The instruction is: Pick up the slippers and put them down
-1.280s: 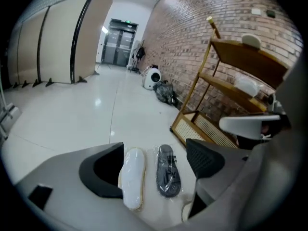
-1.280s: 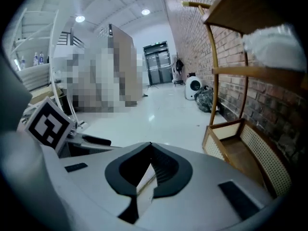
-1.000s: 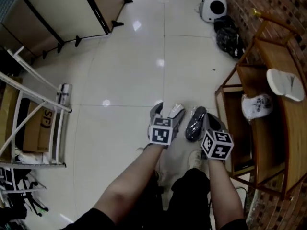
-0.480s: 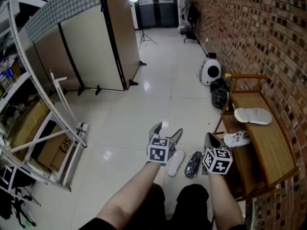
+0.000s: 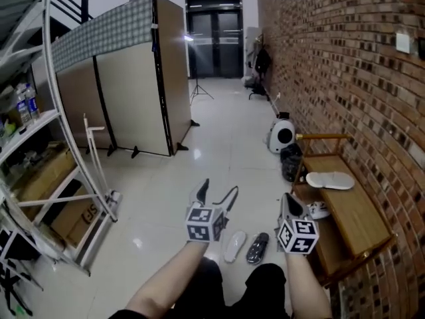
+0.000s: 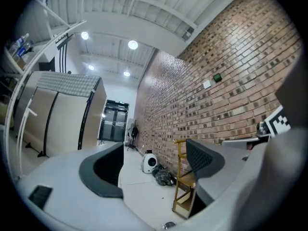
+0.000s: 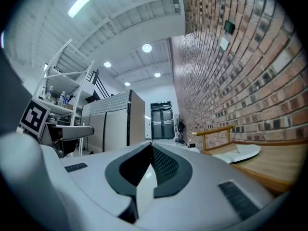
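Two slippers lie side by side on the pale floor tiles just ahead of the person's legs, a white slipper (image 5: 234, 246) and a dark slipper (image 5: 257, 248). My left gripper (image 5: 216, 193) hangs in the air above them, open with nothing between its jaws. The right gripper (image 5: 287, 203) is also lifted clear of them, shut and holding nothing. Another white slipper (image 5: 330, 180) rests on top of the wooden shelf (image 5: 355, 218) by the brick wall, and that white slipper (image 7: 240, 153) also shows in the right gripper view. The left gripper (image 6: 156, 165) points along the corridor.
A white shoe (image 5: 319, 210) sits on the shelf's lower level. A black bag (image 5: 290, 161) and a white round device (image 5: 281, 136) lie by the wall beyond. A folding screen (image 5: 126, 78) and a metal rack (image 5: 40, 178) with a cardboard box (image 5: 73, 221) stand at the left.
Both grippers have risen away from the two slippers, which stay on the floor. The head view has tilted up from the floor to the corridor.
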{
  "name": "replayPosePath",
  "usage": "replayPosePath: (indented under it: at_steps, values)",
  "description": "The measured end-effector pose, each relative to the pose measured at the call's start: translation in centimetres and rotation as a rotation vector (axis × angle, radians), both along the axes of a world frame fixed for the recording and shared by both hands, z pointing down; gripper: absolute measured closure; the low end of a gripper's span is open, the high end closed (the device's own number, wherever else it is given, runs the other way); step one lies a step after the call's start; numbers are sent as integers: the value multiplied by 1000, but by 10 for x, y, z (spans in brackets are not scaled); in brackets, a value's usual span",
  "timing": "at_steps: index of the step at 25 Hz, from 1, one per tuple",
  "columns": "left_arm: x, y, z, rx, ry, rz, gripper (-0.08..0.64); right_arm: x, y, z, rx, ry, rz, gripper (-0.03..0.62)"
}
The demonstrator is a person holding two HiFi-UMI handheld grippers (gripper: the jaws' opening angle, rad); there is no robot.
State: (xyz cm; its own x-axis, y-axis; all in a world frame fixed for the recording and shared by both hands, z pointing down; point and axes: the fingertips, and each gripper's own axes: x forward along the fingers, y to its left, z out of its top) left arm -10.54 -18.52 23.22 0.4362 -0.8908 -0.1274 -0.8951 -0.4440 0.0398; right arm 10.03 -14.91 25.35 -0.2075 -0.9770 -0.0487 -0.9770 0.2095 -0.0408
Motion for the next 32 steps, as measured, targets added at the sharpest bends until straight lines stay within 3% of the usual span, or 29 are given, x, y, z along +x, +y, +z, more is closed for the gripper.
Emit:
replayPosePath:
  at_steps: [4,8,17,21,24,26,32]
  values:
    - [-15,17,-1,0,76,-21,147,-7,15,-1,19,7,-6,584]
    - [-21,32,1,1,95,-10,147,-10,37,-1,50,51,-12,584]
    - [-27,58,30,-50,167,78,147,-11,68,12,78,-12,-20,584]
    - [-31,73,40,-37,135,50,271,-22,82,13,116,11,-43,583]
    - [-30,84,42,-34,224,102,557,-29,92,13,119,33,-57,584]
    - [-24,90,43,-42,236,140,558,-30,97,12,118,35,-57,583]
    - [-21,102,35,19,53,52,558,-29,102,17,101,24,-59,583]
